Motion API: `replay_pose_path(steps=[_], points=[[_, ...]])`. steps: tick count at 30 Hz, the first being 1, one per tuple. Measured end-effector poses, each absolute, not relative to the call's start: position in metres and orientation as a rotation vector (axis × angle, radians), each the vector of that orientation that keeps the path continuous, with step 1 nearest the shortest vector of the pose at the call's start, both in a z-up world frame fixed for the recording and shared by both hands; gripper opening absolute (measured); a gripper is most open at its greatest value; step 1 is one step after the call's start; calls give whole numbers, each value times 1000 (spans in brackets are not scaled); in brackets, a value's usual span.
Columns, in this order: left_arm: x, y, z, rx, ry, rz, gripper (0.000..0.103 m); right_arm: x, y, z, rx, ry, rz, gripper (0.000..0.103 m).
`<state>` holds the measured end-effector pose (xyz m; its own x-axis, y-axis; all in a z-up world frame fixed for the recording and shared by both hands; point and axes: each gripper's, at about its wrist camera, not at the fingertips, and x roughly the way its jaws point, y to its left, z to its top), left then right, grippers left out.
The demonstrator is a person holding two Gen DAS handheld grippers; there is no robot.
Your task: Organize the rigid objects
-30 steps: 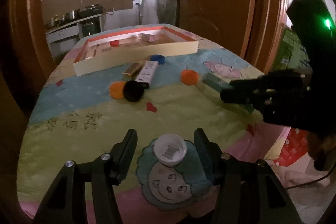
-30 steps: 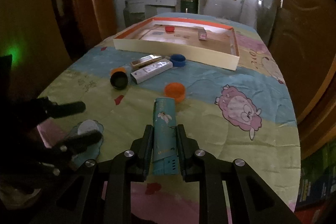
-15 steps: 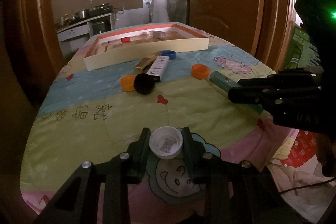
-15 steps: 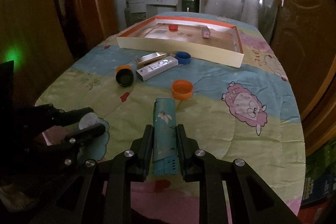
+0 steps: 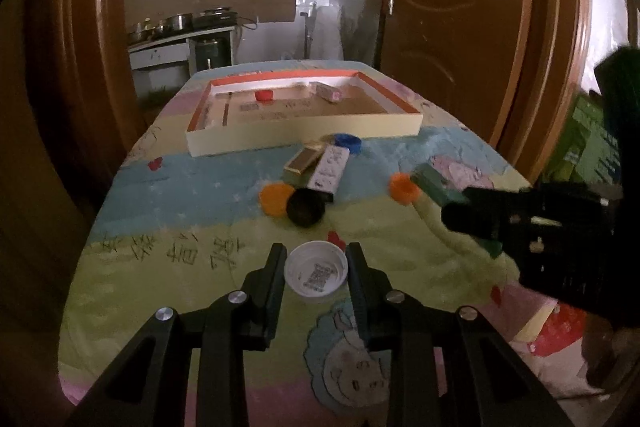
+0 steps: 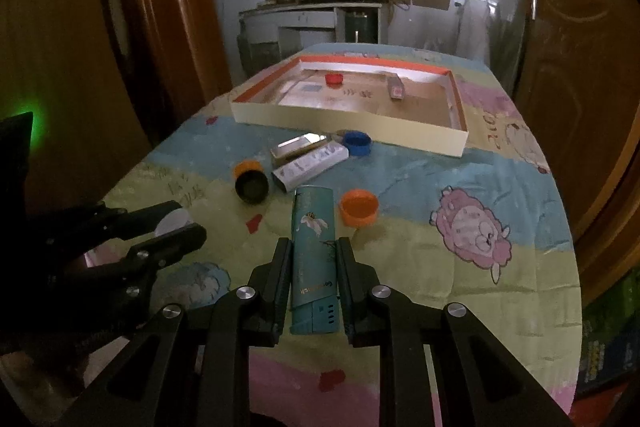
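Note:
My left gripper [image 5: 316,259] is shut on a white cap [image 5: 316,271] and holds it above the cartoon tablecloth. It also shows at the left of the right wrist view [image 6: 176,227]. My right gripper [image 6: 313,251] is shut on a teal box [image 6: 313,259], which also shows in the left wrist view [image 5: 436,185]. A shallow cream tray with an orange rim [image 6: 348,123] lies at the far end, holding a red cap [image 6: 334,79] and a small box [image 6: 395,89].
Between me and the tray lie a black cap [image 6: 251,185], two orange caps [image 6: 359,207] [image 5: 276,198], a blue cap [image 6: 357,143], a white box [image 6: 310,165] and a gold box [image 6: 296,145]. Wooden doors stand at both sides.
My left gripper closed on the white cap, lifted it and carried it forward toward the tray. My right gripper moved forward with the teal box.

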<state>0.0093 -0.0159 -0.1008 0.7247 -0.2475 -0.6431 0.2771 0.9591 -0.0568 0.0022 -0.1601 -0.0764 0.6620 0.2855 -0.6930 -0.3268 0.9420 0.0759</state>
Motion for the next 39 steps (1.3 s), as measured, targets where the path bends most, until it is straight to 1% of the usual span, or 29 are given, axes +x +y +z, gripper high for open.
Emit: replay_pose_path(steps=[20,31,39], points=[[68,-17,-52,43,615,-237,31,51,-154,-54,-26,733,349,22],[111,-16,-40,22,633,-199,31,86,-155,-37,-5,728,343,22],[140,-13,-39,-7,654,-162,31,112,-158,-35,13,740,332,22]])
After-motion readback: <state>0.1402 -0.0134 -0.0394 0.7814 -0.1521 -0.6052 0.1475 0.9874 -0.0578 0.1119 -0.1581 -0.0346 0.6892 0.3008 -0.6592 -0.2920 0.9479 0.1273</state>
